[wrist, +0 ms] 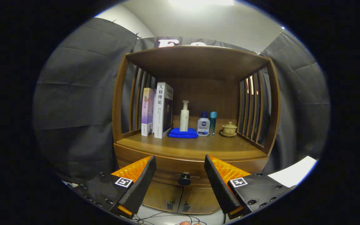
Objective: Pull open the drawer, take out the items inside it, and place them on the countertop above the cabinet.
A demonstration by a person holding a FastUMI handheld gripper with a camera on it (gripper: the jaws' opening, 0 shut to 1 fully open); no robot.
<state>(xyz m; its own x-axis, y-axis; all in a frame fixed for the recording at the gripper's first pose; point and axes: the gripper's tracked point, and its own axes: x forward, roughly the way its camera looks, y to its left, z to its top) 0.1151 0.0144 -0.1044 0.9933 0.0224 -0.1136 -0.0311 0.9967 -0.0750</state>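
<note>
— Fingers first, please. What do you see of them?

— Both fingers [145,184] of my gripper [180,161] rise at about five and seven o'clock, spread wide with nothing held between them. In the gap, just ahead of the tips, sits the round dark knob [184,179] of the drawer [180,170]. Nothing touches it.

— And the drawer itself?

— Shut, as far as I can tell; its front lies flush under the lip of the countertop [192,148]. Below it, toward six o'clock, I see two cabinet doors [180,197] with small dark pulls, side by side, also closed. What the drawer holds I cannot tell.

— What is on the countertop?

— Quite a row, all well beyond the fingers, at the back under the wooden canopy [198,61]. From ten o'clock going round: two upright books [158,111], the taller one just right of the shorter; then a white pump bottle [184,116] standing on a folded blue cloth [183,132]. Just right of the cloth, a small squat bottle with a blue cap [203,125], and touching or nearly touching it a slim teal bottle [213,122]. Farther toward two o'clock, apart from the bottles, a lidded cup on a saucer [229,129].

— And the front of the countertop?

— Bare wood, from the bottles forward to the edge.
</note>
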